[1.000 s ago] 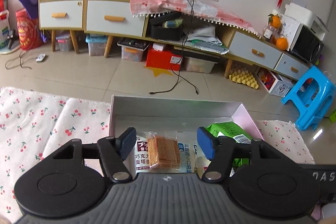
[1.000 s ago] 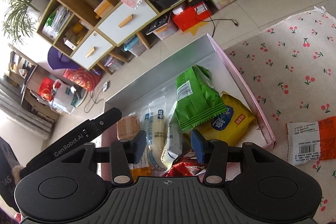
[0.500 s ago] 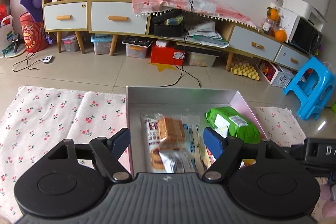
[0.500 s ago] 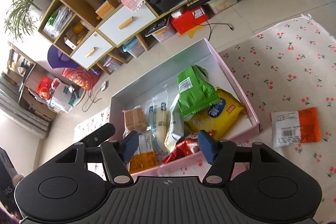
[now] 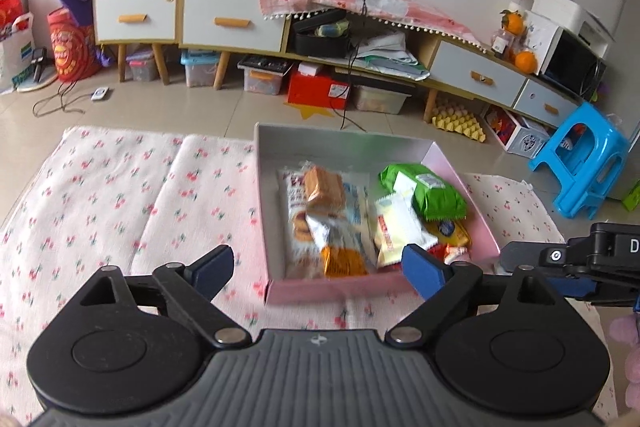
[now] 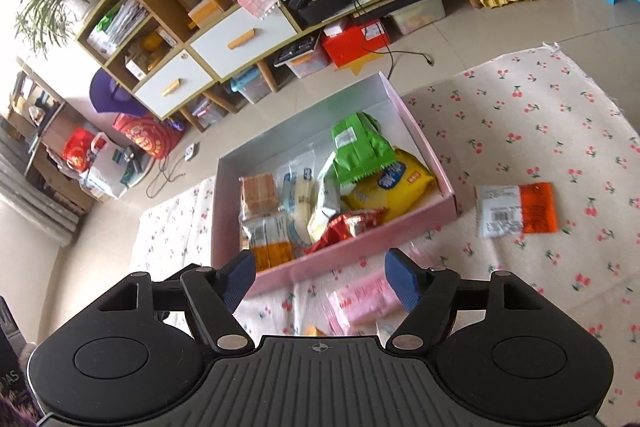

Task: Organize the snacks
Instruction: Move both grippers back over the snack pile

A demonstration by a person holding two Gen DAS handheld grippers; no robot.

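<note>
Nearest the lens, left gripper [image 5: 318, 269] and right gripper [image 6: 320, 277] have jaws just spreading apart, nothing between. At twelve o'clock beyond, pink box [image 6: 360, 259] holds snacks [image 6: 320, 195]; orange packet [image 6: 518, 209] lies at two o'clock on the cherry cloth [image 6: 560, 115].

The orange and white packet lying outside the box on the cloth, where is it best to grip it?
The orange and white packet lies flat on the cherry-print cloth. Probably come from above and pinch across its short sides; nothing crowds it.
</note>
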